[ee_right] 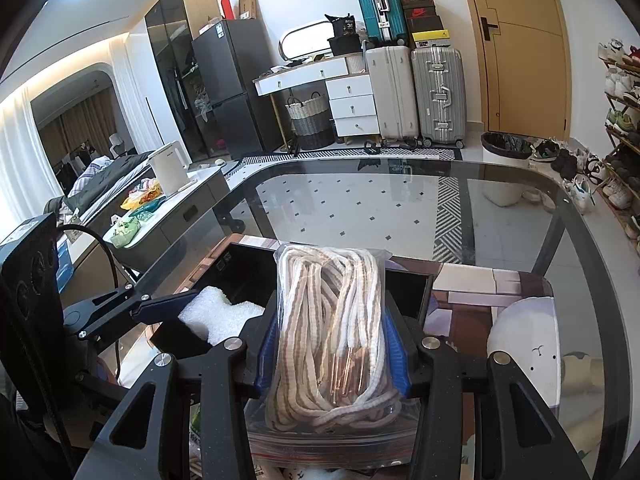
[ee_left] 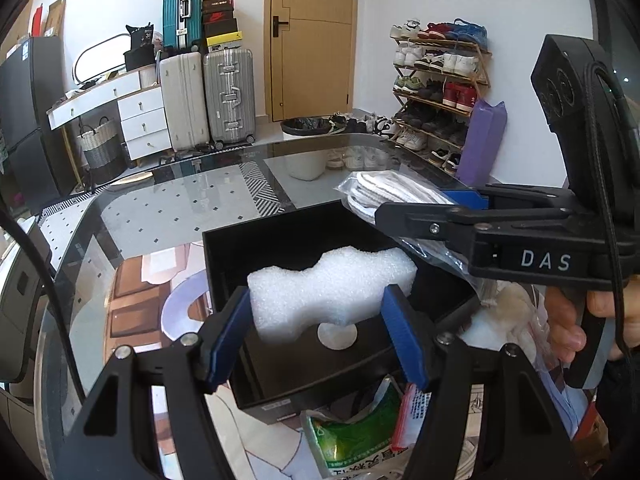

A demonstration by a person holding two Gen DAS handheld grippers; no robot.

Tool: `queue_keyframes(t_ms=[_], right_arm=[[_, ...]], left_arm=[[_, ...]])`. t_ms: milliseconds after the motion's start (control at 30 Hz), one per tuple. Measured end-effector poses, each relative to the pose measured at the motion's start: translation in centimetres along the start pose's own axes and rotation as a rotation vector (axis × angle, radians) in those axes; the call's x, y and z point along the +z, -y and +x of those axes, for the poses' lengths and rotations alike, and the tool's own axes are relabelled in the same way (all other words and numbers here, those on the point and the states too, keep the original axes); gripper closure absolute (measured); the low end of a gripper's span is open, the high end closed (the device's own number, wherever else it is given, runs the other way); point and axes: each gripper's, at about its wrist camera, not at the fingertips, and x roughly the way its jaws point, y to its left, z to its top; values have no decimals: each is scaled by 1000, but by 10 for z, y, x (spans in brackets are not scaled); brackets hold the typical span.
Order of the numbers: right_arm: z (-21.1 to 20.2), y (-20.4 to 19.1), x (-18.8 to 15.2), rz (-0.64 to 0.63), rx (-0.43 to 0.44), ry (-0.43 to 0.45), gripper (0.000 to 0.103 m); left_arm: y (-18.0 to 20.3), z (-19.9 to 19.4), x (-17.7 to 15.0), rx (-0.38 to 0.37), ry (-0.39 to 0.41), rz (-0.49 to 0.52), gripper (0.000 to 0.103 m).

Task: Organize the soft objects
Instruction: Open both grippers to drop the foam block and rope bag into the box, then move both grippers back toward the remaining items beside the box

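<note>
My left gripper [ee_left: 316, 320] pinches the foam block [ee_left: 332, 288] over the black box [ee_left: 280, 240]; my right gripper [ee_right: 332, 352] clamps the bagged cords [ee_right: 332, 320].

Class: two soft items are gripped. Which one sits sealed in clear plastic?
The beige-and-white cord bundle in the right gripper; the left gripper's white foam block is bare.

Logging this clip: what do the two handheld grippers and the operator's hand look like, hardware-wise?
Both the left gripper and the right gripper are matte black linkage frames with silver pivot screws and blue ribbed pads on the jaws. The right one carries white "DAS" lettering, a black housing with round recesses, and a black cable. The bare hand shows no sleeve.
</note>
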Motion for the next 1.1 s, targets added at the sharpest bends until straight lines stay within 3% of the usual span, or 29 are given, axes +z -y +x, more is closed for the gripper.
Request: queue_keyframes(t_ms=[167, 300, 433, 500, 833, 1100], right_arm=[[-1, -4, 0, -23, -13, 4, 53], [-17, -9, 0, -46, -33, 57, 23], [-38, -2, -3, -20, -36, 93, 16], [-49, 2, -8, -3, -40, 93, 7], [-89, 13, -54, 32, -73, 47, 1], [-99, 11, -86, 31, -100, 8, 1]], left_arm=[[-2, -1, 3, 6, -8, -3, 35], [-1, -11, 5, -4, 9, 1, 19], [-3, -27, 4, 11, 61, -8, 3], [-6, -33, 3, 15, 69, -21, 3], [-26, -53, -26, 38, 56, -108, 3], [-18, -63, -48, 61, 57, -90, 3]])
